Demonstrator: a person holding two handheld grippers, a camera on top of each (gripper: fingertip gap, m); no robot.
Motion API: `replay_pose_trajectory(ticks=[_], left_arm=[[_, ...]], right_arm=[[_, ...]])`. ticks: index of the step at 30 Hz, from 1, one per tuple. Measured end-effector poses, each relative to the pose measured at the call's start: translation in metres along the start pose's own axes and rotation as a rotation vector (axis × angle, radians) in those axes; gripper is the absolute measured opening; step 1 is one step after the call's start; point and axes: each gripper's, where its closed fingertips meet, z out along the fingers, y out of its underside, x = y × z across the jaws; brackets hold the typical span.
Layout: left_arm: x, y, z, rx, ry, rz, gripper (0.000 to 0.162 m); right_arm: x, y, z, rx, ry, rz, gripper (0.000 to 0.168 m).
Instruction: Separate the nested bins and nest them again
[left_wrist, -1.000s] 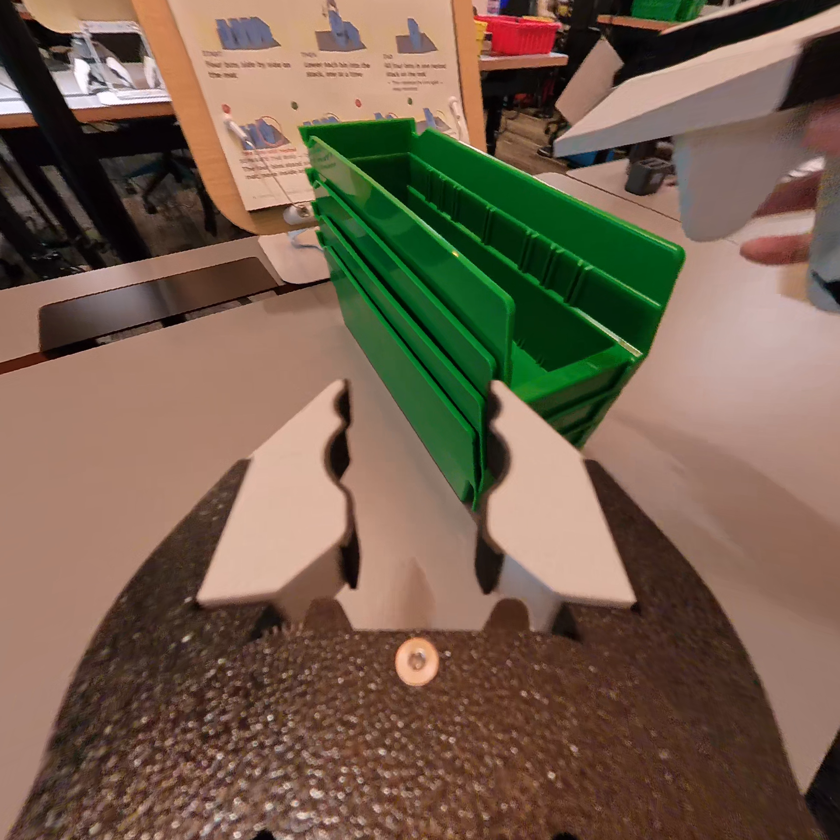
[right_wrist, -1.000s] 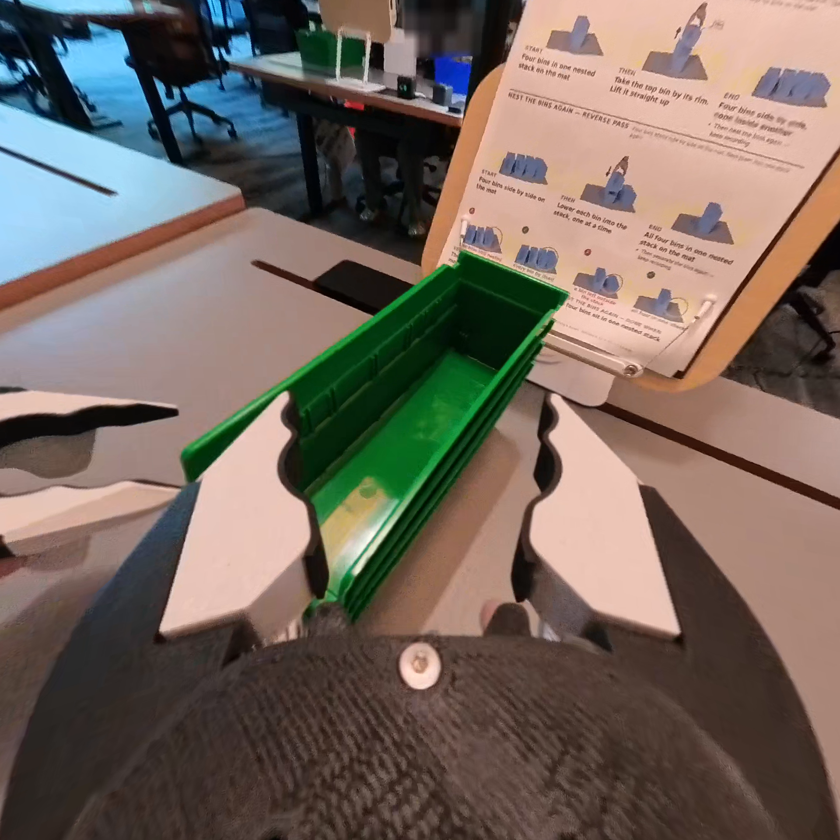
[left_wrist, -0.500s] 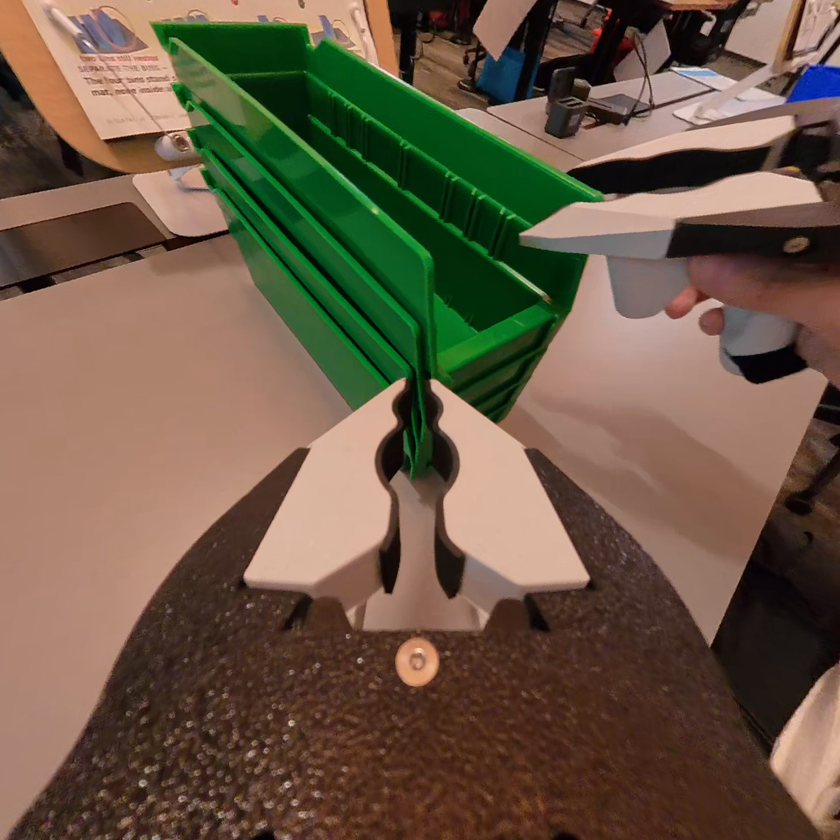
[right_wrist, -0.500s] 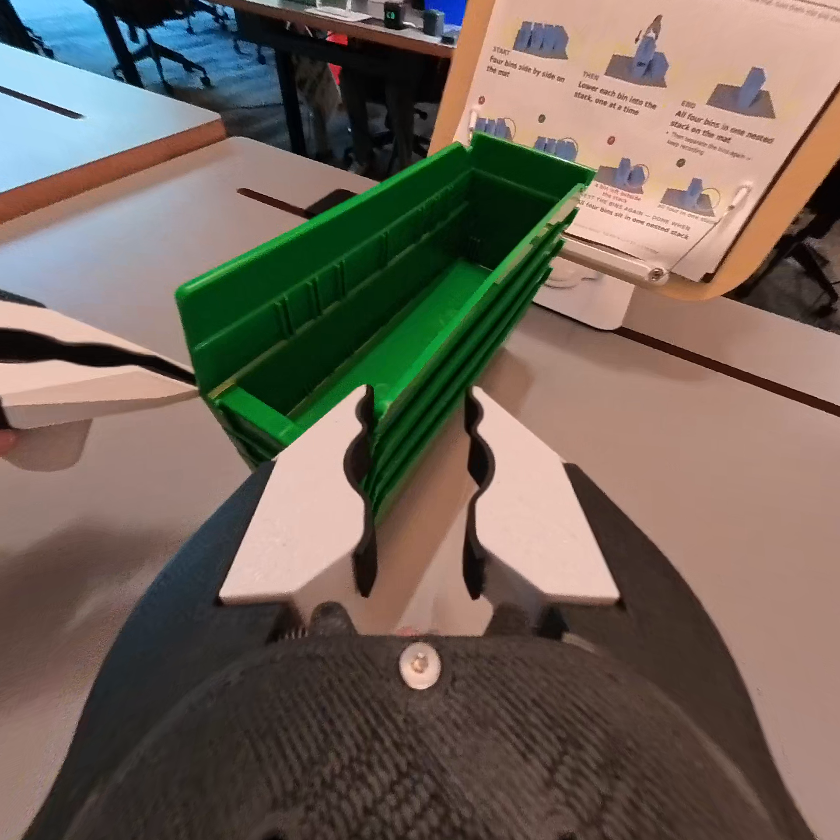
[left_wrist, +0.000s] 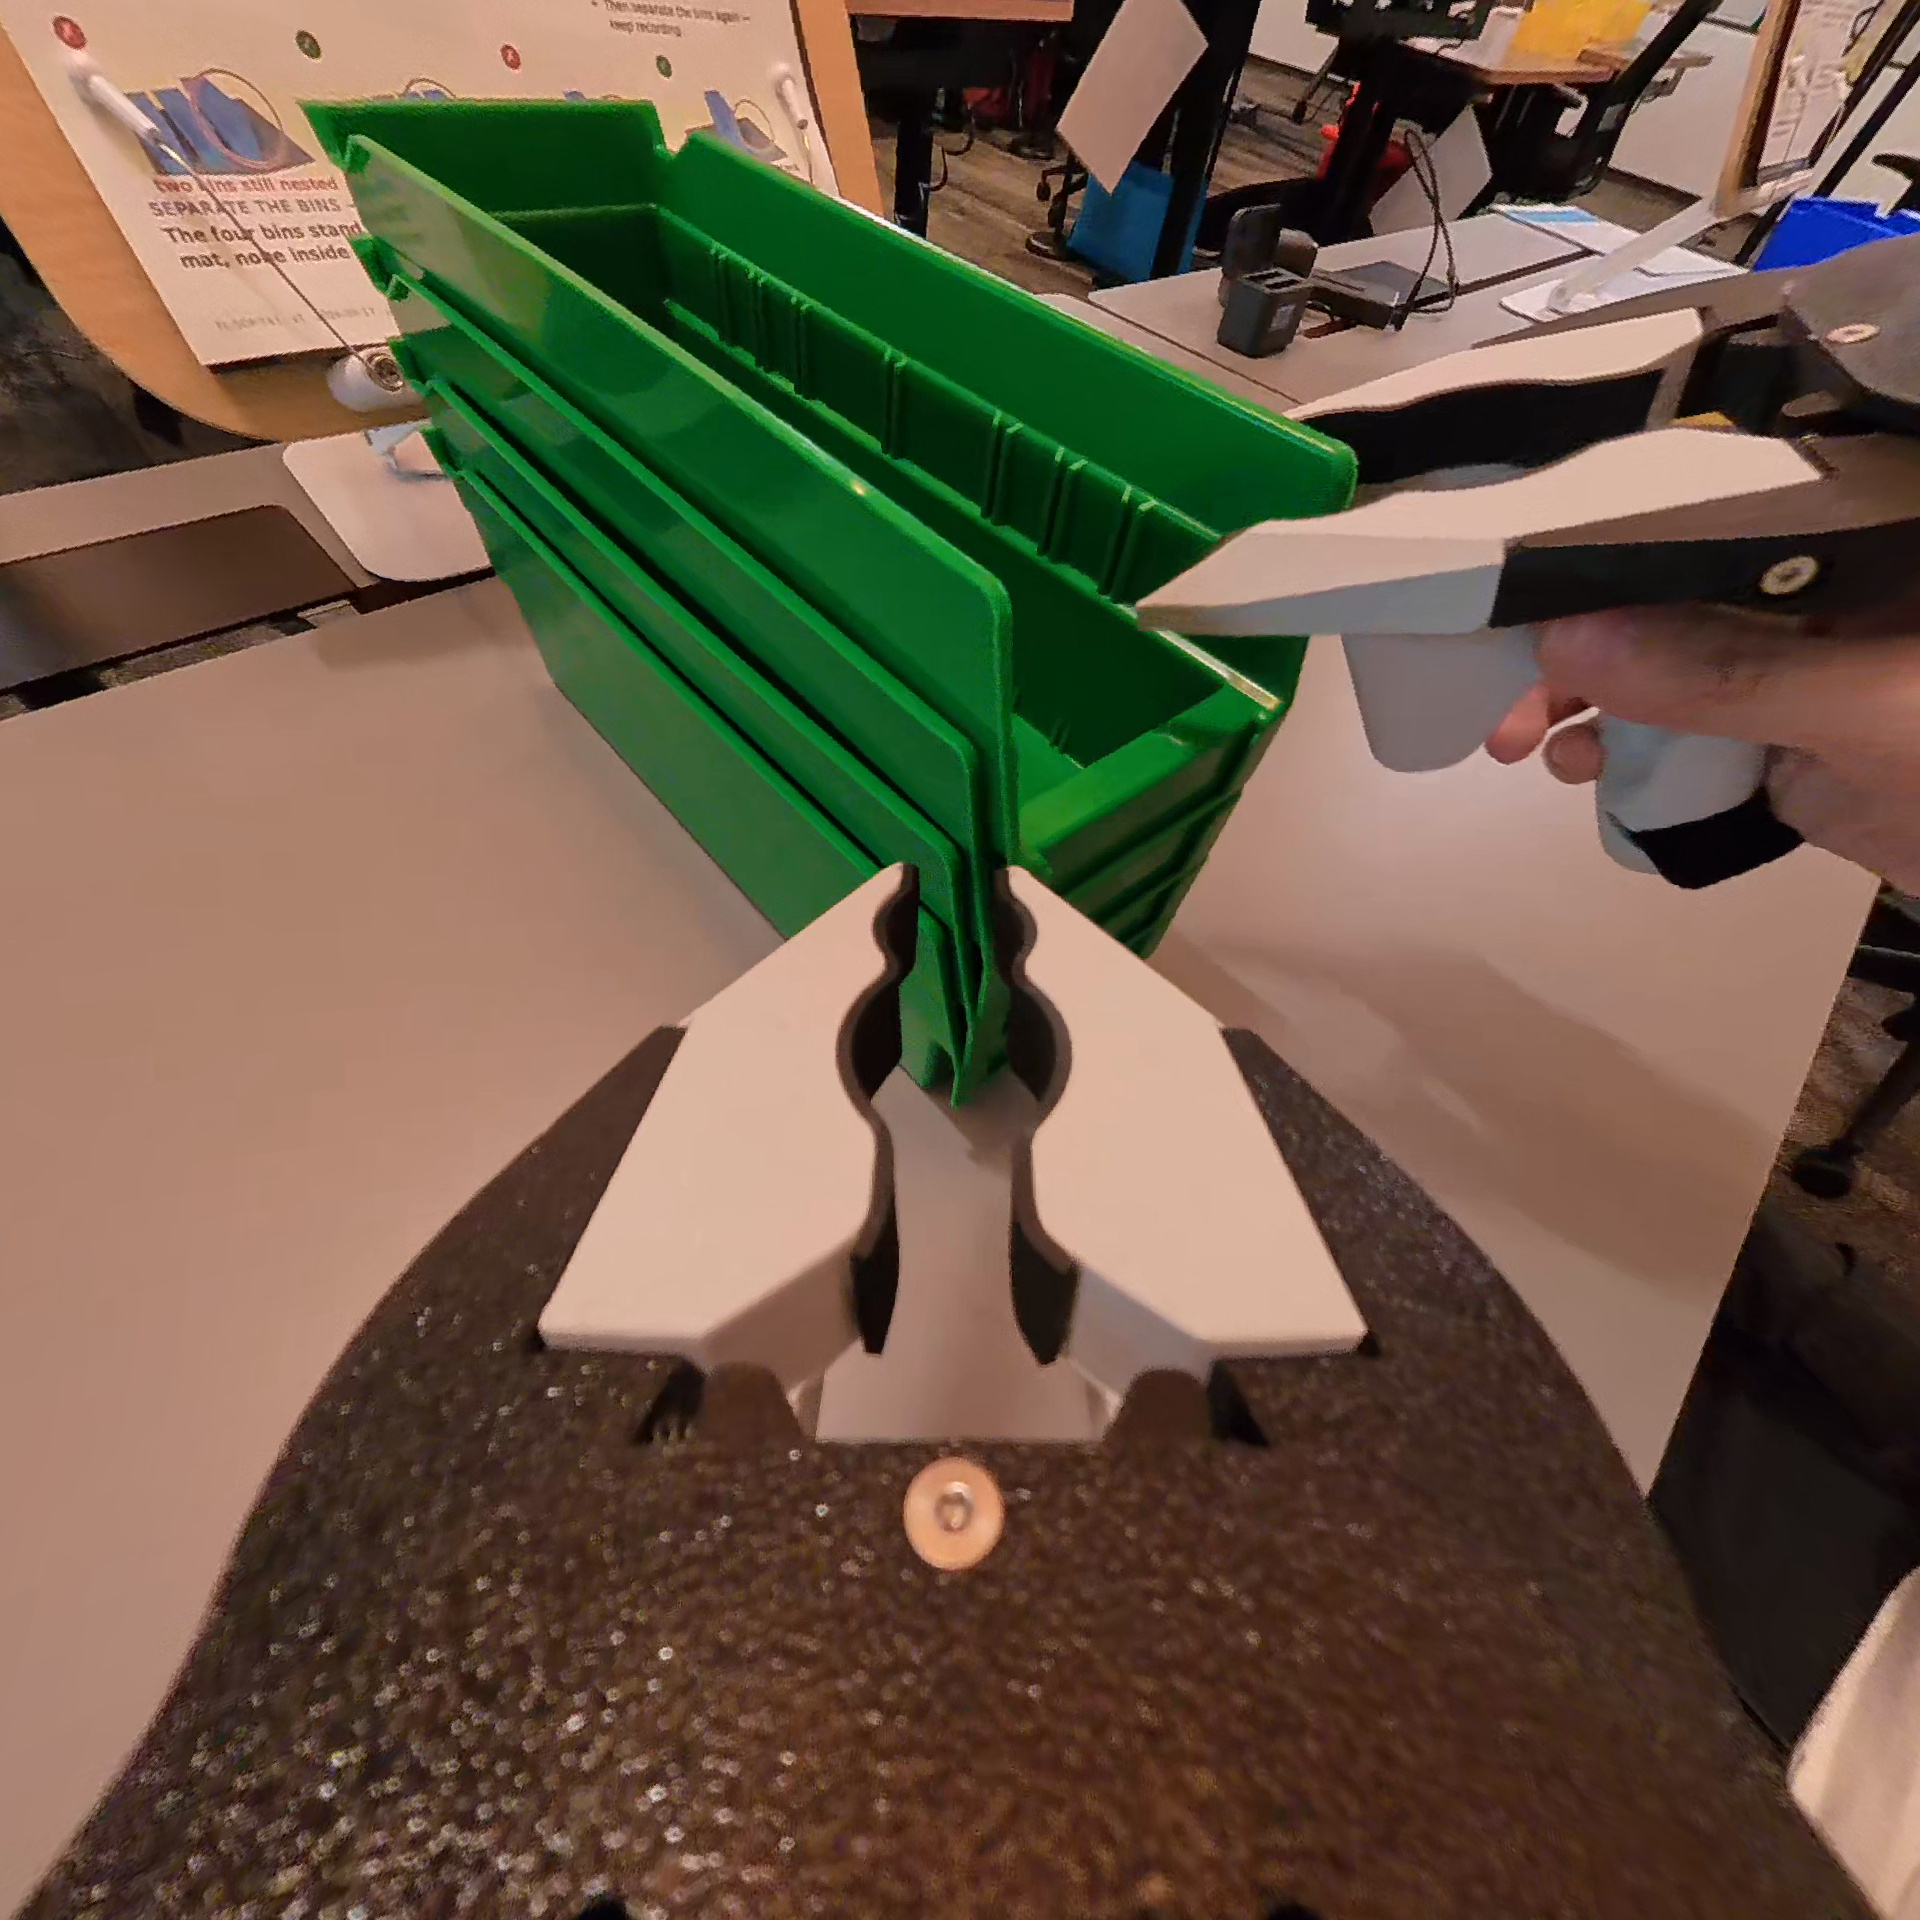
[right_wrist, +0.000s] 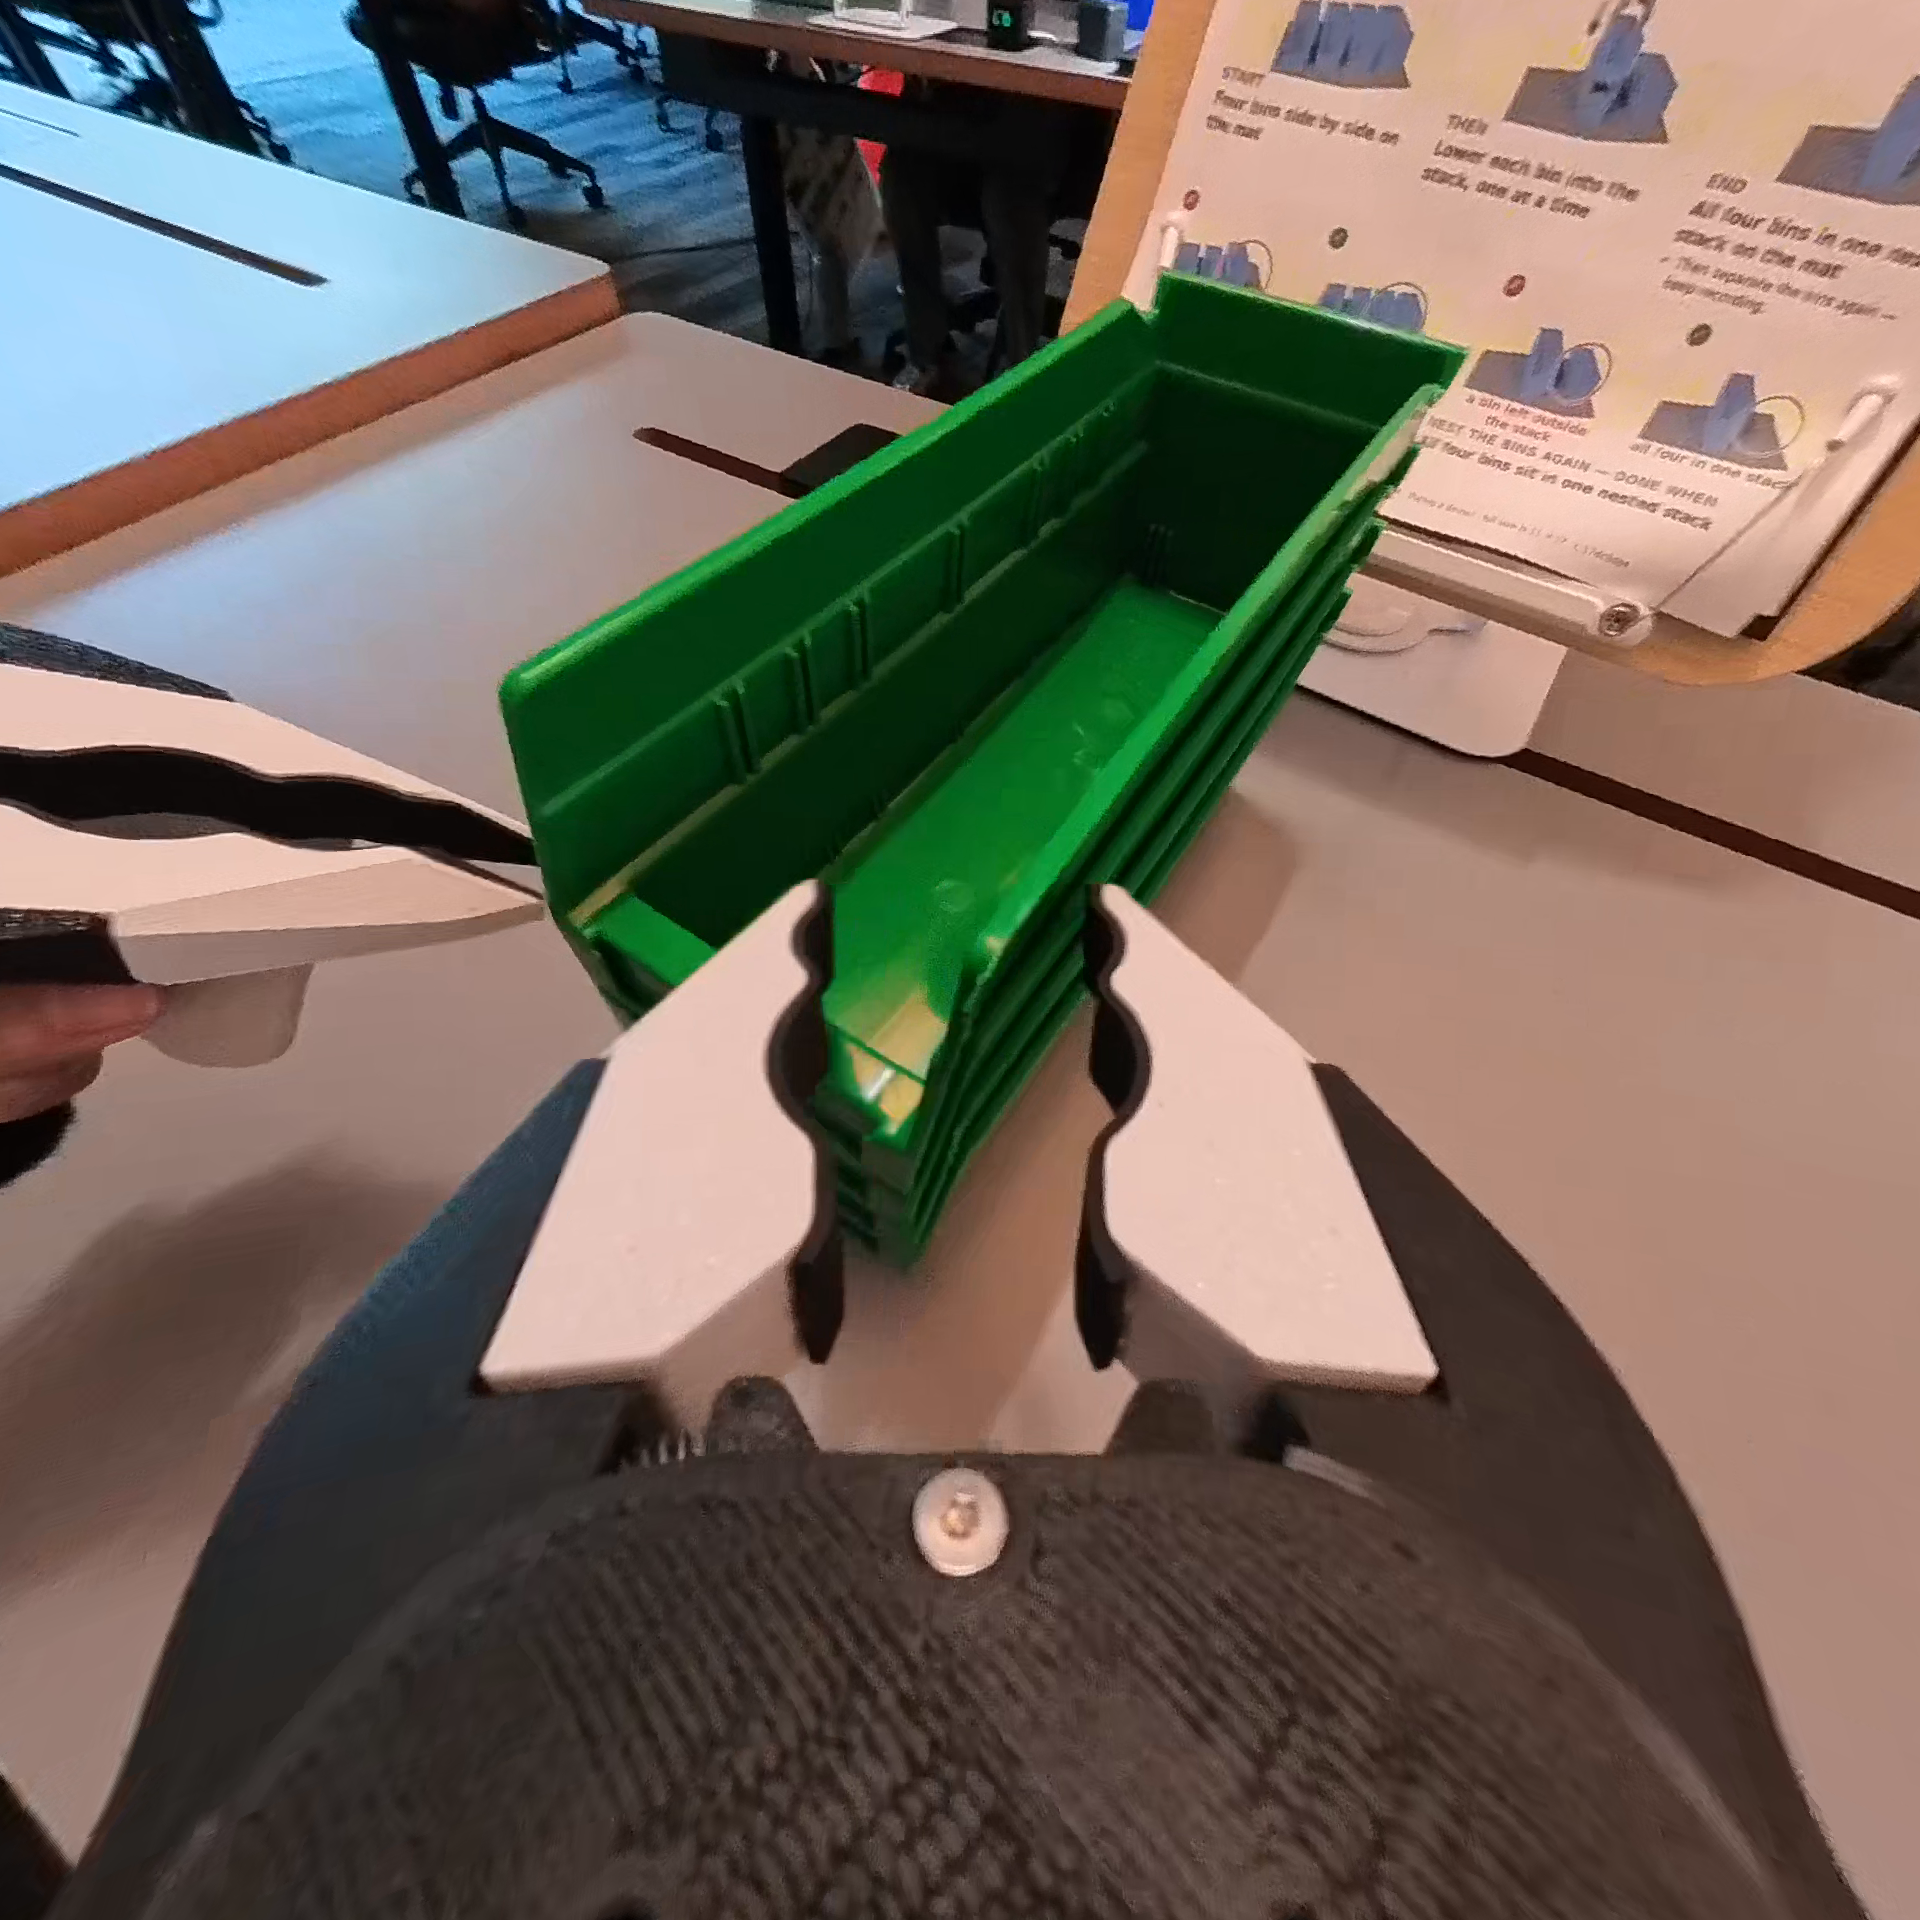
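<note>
A stack of nested green bins (left_wrist: 727, 520) stands on the grey table; it also shows in the right wrist view (right_wrist: 1039, 727). My left gripper (left_wrist: 956, 883) is shut on the stack's left side walls at the near corner. It shows at the left edge of the right wrist view (right_wrist: 530, 868). My right gripper (right_wrist: 956, 899) straddles the stack's right side walls at the near end, and its pads touch the green plastic on both sides. It shows in the left wrist view (left_wrist: 1226, 509), with one finger inside the top bin and one outside. I cannot tell which bins each gripper holds.
An instruction board (right_wrist: 1558, 260) on a white stand is just behind the bins, also in the left wrist view (left_wrist: 208, 208). The table (left_wrist: 312, 935) ends at an edge on the right (left_wrist: 1714, 1299). A hand (left_wrist: 1714, 707) holds the right gripper. Other desks and chairs are beyond.
My left gripper moved in and closed on the left walls. My right gripper narrowed and moved onto the right walls. The stack has stayed on the table.
</note>
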Motion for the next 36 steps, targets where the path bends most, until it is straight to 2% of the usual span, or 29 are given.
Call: replay_pose_trajectory(ticks=[1, 4, 9, 18, 25, 32, 36], left_arm=[[0.0, 0.0, -0.001, 0.002, 0.005, -0.005, 0.013], [-0.001, -0.001, -0.002, 0.007, 0.007, -0.016, 0.014], [-0.007, 0.005, 0.0, -0.013, 0.001, -0.032, 0.017], [-0.008, 0.008, 0.001, -0.029, 0.002, -0.028, 0.019], [-0.014, 0.007, -0.004, -0.019, 0.0, -0.057, 0.02], [-0.017, 0.003, -0.009, -0.002, -0.009, -0.059, 0.021], [-0.017, -0.001, -0.012, 0.02, -0.014, -0.057, 0.021]], right_arm=[[-0.003, -0.002, 0.001, 0.003, -0.018, 0.013, 0.06], [0.001, -0.01, 0.0, 0.012, -0.011, 0.047, 0.092], [0.022, -0.029, -0.005, 0.018, 0.053, 0.029, 0.117], [0.016, -0.047, 0.015, -0.068, -0.049, 0.076, 0.124], [0.015, -0.065, 0.034, -0.101, -0.069, 0.055, 0.122], [0.003, -0.047, 0.042, -0.12, -0.092, 0.1, 0.117], [0.002, -0.042, 0.039, -0.043, -0.026, 0.104, 0.116]])
